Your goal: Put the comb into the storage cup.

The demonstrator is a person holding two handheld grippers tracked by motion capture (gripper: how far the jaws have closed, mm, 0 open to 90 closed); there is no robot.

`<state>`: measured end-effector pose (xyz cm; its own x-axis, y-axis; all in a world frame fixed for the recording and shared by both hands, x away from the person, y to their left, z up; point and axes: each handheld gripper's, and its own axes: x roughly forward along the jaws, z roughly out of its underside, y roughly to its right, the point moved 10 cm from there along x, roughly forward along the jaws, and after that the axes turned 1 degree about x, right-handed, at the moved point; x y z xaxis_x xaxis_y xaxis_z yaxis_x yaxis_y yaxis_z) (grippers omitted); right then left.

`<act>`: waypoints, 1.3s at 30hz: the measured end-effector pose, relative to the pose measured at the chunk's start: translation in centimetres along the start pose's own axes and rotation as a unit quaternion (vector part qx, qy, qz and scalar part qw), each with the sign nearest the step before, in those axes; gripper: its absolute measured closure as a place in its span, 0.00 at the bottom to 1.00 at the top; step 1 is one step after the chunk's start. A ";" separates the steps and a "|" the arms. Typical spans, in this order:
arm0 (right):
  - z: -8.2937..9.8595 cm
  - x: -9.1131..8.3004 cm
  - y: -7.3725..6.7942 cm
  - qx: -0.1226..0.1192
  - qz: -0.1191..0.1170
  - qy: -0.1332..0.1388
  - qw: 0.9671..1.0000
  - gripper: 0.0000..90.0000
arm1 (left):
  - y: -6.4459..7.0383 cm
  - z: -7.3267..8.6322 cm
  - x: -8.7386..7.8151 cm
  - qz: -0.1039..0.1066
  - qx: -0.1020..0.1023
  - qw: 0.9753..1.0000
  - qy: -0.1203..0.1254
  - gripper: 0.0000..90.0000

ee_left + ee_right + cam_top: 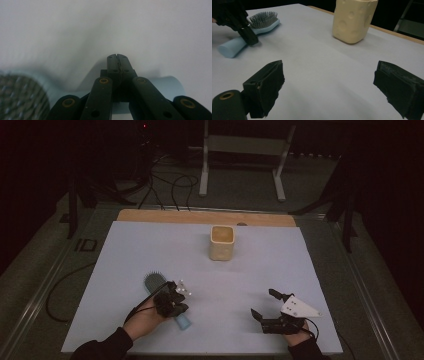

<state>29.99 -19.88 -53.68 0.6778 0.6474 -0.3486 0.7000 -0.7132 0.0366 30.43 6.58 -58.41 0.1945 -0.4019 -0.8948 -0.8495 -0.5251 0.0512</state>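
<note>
A light blue hairbrush (pixel 154 281) lies on the white table near the front left, bristles up, handle toward the front edge. My left gripper (pixel 175 309) stands over its handle (pixel 171 85) with the jaws pressed together and their tips down beside the handle on the table (pixel 117 58). The handle passes under the jaws rather than between them. The right gripper view has the brush (pixel 262 21) and that left gripper (pixel 250 38) at upper left. My right gripper (pixel 263 303) hovers open near the front right with nothing between its pads (pixel 269 85).
A cream, dimpled square cup (pixel 222 242) stands upright at the middle back of the table, also close in the right gripper view (pixel 353 20). A wooden strip (pixel 205 216) edges the far side. Cables and a white stand (pixel 245 150) are on the floor beyond.
</note>
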 end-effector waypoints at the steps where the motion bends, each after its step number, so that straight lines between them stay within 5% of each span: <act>1: 0.0 0.0 0.0 -0.001 0.000 0.000 1.000 0.10 | -0.1 0.4 -0.2 0.001 -0.002 1.000 -0.003 1.00; 19: 0.0 0.1 -0.1 -0.002 0.001 -0.002 1.000 0.10 | -1.6 5.9 -2.9 -0.022 -0.020 0.998 -0.047 1.00; 39: 0.1 0.2 -0.1 -0.002 -0.002 -0.004 1.000 0.10 | -5.3 10.3 -5.6 -0.068 -0.063 0.993 -0.070 1.00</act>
<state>30.03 -19.65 -53.88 0.6725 0.6484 -0.3568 0.7043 -0.7089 0.0391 28.82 19.38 -58.23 0.2258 -0.2174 -0.9496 -0.7504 -0.6605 -0.0272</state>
